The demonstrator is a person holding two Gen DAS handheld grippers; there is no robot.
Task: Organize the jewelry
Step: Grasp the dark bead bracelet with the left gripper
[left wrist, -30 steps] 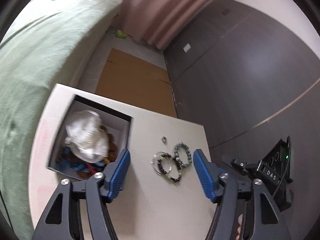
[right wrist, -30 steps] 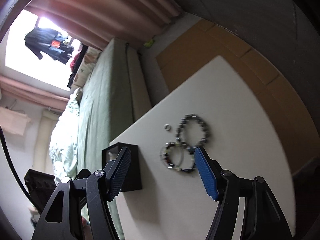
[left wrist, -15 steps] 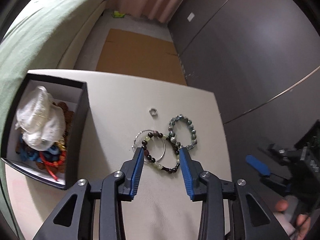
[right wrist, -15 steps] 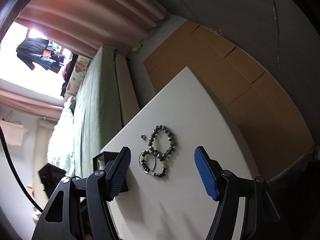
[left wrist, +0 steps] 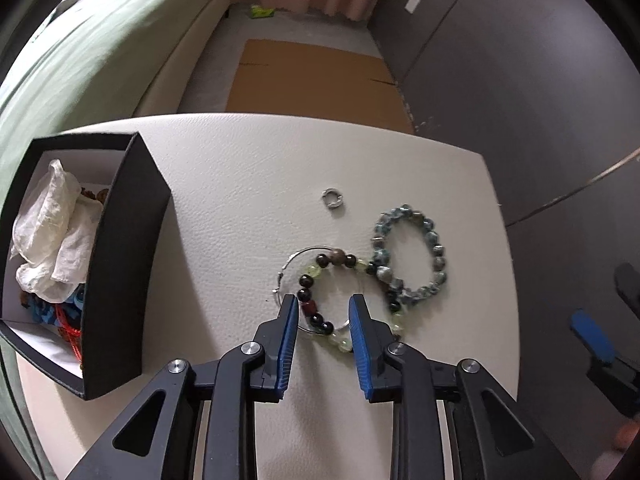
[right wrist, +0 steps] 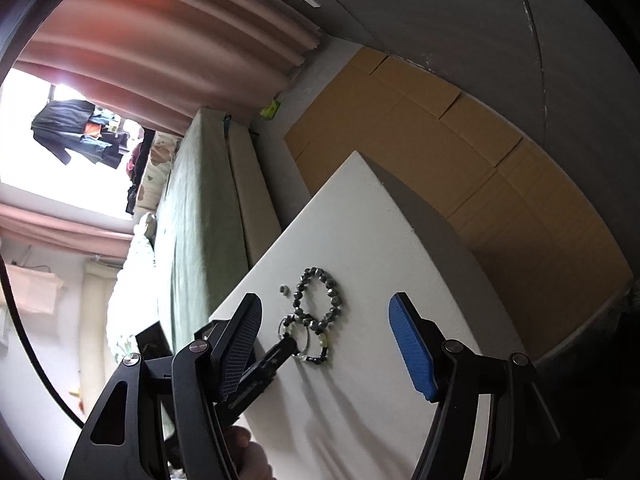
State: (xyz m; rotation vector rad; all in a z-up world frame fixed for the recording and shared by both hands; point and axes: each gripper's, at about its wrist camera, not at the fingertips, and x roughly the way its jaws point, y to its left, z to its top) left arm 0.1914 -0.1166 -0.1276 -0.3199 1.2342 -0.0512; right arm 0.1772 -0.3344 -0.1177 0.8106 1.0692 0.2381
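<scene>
The left gripper (left wrist: 323,306) points steeply down at the white table (left wrist: 240,208), its jaws narrowed to a small gap and just now closing. Between them lies the near arc of a mixed bead bracelet (left wrist: 320,322) of dark, red-brown and pale green beads; the blue pads stand either side of it and do not yet press on it. A thin wire hoop (left wrist: 285,270) lies under and around the left part of that bracelet. Touching the bracelet's right side, a grey-blue stone bracelet (left wrist: 434,248) lies flat on the table. A little farther off, apart from both, sits a small silver ring (left wrist: 331,199).

At the table's left edge stands an open black box (left wrist: 120,248), holding crumpled white tissue (left wrist: 52,236) over blue, red and brown pieces.

The right gripper (right wrist: 324,344) hangs over the near right part of the table with its jaws wide apart and nothing between them; in its view the left gripper's tip sits at the bracelets.

Beyond the table lie flattened cardboard (left wrist: 312,80) on the floor, a green-covered bed (left wrist: 80,52) on the left, a dark wall on the right and a pink curtain (right wrist: 168,52) at the far end.
</scene>
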